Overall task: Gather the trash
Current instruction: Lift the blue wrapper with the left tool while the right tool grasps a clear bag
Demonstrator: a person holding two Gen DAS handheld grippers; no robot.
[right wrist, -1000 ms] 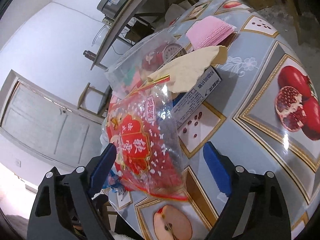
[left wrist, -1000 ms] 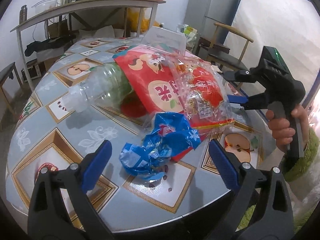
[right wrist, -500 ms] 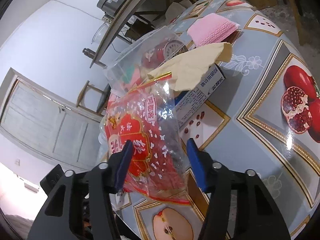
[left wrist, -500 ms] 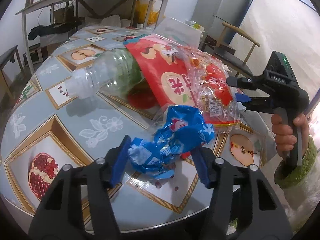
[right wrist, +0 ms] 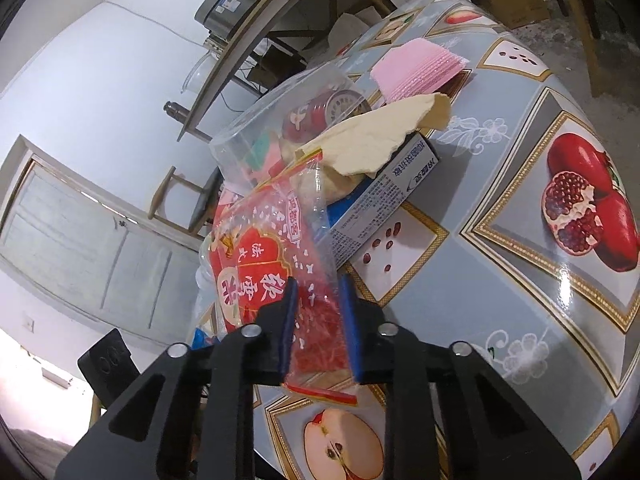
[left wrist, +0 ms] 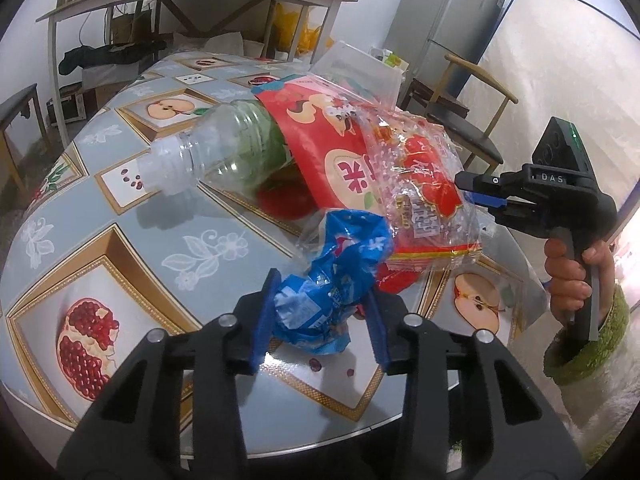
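A round table covered in a grey-blue oilcloth printed with apples and pomegranates point(left wrist: 132, 248) carries the heap of litter. Behind the heap lies a clear, empty plastic bottle with a white screw neck point(left wrist: 224, 152), on its side, its base tucked under a flat red printed packet point(left wrist: 332, 148). On the far side of the heap a stack of pink ribbed paper point(right wrist: 416, 68), a torn cream sheet of paper point(right wrist: 372, 140) and a blue-and-white carton with small Chinese print point(right wrist: 380, 204) crowd against a clear plastic container holding a red tin point(right wrist: 320, 112).

The left gripper point(left wrist: 320, 316) has just been closing, and its blue pads now squeeze a crumpled blue-and-white foil wrapper point(left wrist: 336, 280) at the near edge of the heap. The right gripper point(right wrist: 318, 320) has likewise just been closing; its blue pads pinch the lower corner of a clear crinkly bag with red and gold Chinese lettering point(right wrist: 276, 268), which leans against the carton. The wrapper touches this bag.

The right gripper's black body reads "DAS". A wooden chair point(left wrist: 460, 120) stands beyond the table.
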